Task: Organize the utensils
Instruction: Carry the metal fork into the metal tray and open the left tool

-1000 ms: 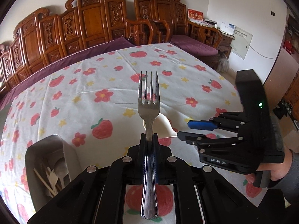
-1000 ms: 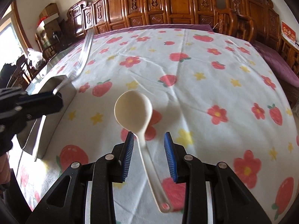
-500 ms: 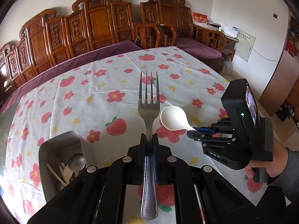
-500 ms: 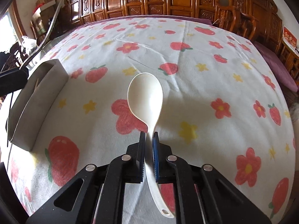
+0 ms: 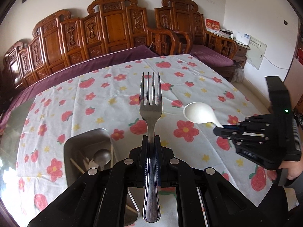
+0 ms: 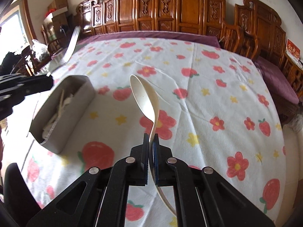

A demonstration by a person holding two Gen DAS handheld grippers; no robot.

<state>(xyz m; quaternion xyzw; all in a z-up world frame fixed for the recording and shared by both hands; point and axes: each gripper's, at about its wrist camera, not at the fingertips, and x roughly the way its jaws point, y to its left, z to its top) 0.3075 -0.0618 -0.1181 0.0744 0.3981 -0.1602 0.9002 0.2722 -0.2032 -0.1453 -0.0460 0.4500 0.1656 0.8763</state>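
Observation:
My left gripper (image 5: 151, 139) is shut on a steel fork (image 5: 150, 106), tines pointing forward, held above the table. A grey metal utensil box (image 5: 70, 147) sits just left of it, holding a metal spoon (image 5: 102, 156), chopsticks and pale utensils. My right gripper (image 6: 151, 138) is shut on the handle of a white plastic spoon (image 6: 144, 96) and holds it in the air, bowl forward. The box (image 6: 79, 104) lies to its left. The right gripper (image 5: 221, 129) with the spoon (image 5: 198, 112) shows at the right of the left wrist view.
The table wears a white cloth with strawberries and flowers (image 6: 208, 87). Carved wooden chairs with purple cushions (image 5: 113, 32) line the far side. The left gripper (image 6: 22, 87) and the fork (image 6: 71, 45) show at the left edge of the right wrist view.
My right gripper closed on the white spoon and lifted it off the cloth. Both grippers rose; the left one kept the fork and the box came more into view.

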